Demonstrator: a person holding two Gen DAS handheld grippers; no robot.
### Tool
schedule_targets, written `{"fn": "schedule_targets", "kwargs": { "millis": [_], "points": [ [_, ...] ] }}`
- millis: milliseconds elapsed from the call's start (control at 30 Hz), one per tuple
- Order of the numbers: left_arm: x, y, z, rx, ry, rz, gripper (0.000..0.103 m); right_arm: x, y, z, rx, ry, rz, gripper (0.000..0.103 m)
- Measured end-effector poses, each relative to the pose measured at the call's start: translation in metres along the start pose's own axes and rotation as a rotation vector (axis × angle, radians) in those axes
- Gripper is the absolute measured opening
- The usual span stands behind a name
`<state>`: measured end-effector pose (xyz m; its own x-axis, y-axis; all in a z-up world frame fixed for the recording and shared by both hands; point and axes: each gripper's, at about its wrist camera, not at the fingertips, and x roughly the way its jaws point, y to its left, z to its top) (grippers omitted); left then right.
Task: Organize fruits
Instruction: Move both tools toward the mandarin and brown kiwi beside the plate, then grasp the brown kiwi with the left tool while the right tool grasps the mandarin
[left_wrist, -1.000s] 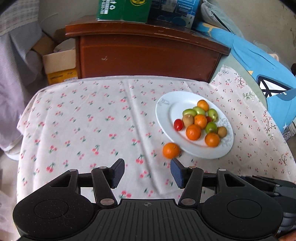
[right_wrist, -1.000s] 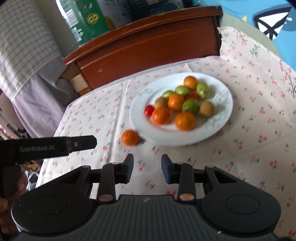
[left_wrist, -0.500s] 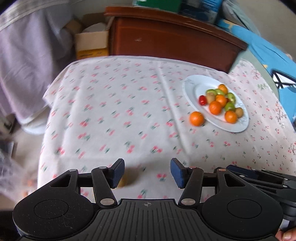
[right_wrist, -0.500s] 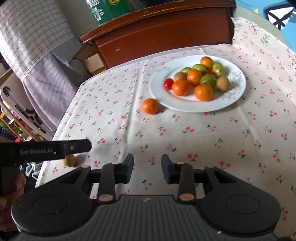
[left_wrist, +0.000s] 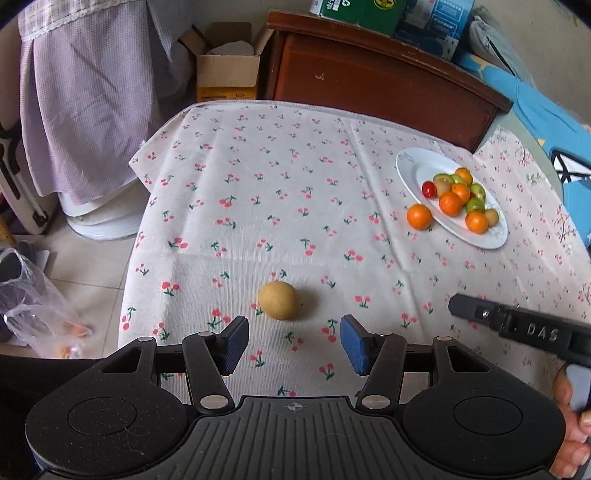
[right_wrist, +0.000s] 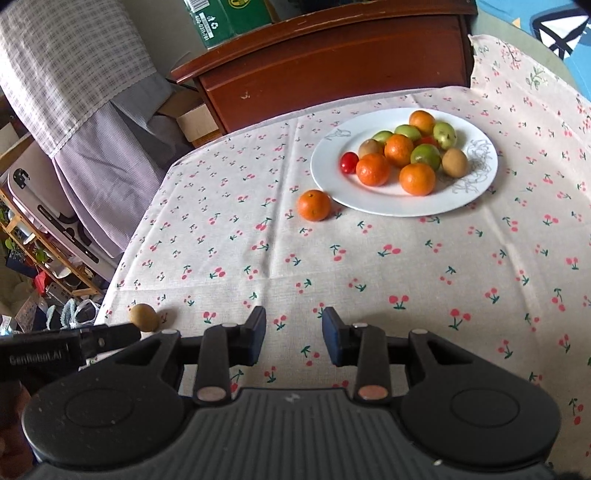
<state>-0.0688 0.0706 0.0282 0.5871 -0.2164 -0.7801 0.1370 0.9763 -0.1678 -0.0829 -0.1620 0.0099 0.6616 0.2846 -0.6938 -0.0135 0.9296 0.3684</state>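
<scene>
A white plate (left_wrist: 410, 173) (right_wrist: 476, 195) holds several oranges, green fruits, brown fruits and a red tomato. One loose orange (left_wrist: 419, 217) (right_wrist: 314, 205) lies on the cloth touching the plate's near-left rim. A loose brown kiwi-like fruit (left_wrist: 278, 300) (right_wrist: 143, 317) lies near the table's front left. My left gripper (left_wrist: 293, 345) is open and empty, just short of that brown fruit. My right gripper (right_wrist: 293, 334) is open and empty, above bare cloth, well short of the plate.
The table has a cherry-print cloth (left_wrist: 280, 206). A dark wooden cabinet (left_wrist: 369, 74) stands behind it, with a cardboard box (left_wrist: 227, 70) on the floor to its left. A plastic bag (left_wrist: 33, 310) lies on the floor at left. The table's left edge is close to the brown fruit.
Both grippers have pulled back from the plate and the left one swung left. The brown fruit has come into view in front of the left gripper. Both stay open.
</scene>
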Motion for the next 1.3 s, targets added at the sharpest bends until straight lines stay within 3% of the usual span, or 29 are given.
{"fn": "schedule_targets", "kwargs": {
  "millis": [433,500,633,700,1300],
  "points": [
    [0.024,-0.005,0.005,0.033,-0.048,0.111,0.052,0.006,0.001,0.004,0.0,-0.009,0.016,0.035],
    [0.028,-0.005,0.005,0.029,-0.045,0.108,0.05,0.009,0.002,0.006,-0.01,-0.014,0.019,0.035],
    [0.032,-0.005,0.007,0.014,-0.043,0.095,0.031,0.015,0.005,0.015,-0.045,-0.046,0.009,0.035],
    [0.033,-0.006,0.008,0.006,-0.044,0.084,0.026,0.019,0.006,0.02,-0.061,-0.06,-0.001,0.035],
    [0.029,-0.007,0.025,-0.103,-0.086,0.04,0.026,0.063,0.024,0.052,-0.269,-0.132,-0.124,0.035]
  ]
}}
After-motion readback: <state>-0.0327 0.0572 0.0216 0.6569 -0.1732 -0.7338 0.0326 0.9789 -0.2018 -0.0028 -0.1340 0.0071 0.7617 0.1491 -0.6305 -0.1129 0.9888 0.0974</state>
